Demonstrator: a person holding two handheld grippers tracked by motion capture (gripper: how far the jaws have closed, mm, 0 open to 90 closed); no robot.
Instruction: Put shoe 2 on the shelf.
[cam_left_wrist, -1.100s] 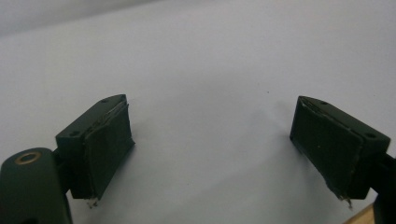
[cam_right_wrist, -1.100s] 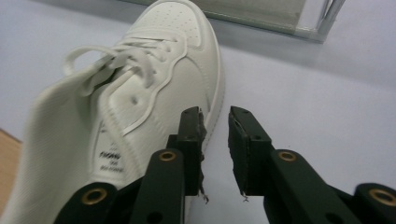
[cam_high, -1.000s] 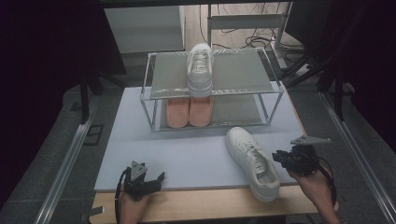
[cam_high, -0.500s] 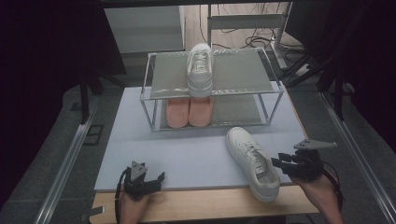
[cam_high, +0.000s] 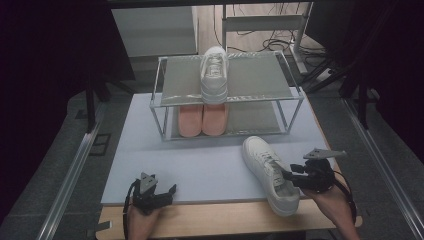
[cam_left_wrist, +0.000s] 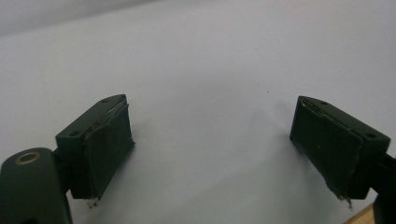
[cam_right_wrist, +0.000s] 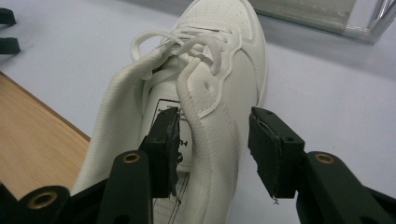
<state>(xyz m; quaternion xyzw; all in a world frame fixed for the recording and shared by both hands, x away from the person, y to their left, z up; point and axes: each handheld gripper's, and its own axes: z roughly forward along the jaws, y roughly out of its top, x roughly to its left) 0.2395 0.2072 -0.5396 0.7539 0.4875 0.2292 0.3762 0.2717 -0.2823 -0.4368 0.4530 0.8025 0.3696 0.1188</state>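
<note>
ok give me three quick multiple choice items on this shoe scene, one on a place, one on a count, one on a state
1. Where does the white shoe on the rack sit?
A. top shelf
B. bottom shelf
C. on the floor

2. How many pink shoes stand on the bottom shelf?
A. one
B. two
C. four

3. How does the right gripper stand at the white shoe on the table?
A. shut beside the sole
B. jaws astride the shoe's side wall, with a gap
C. clamped on the laces

Answers: 1 A, it rests on the rack's upper mesh; 2 B, a pair side by side; 3 B, one jaw is inside the opening, one outside.
</note>
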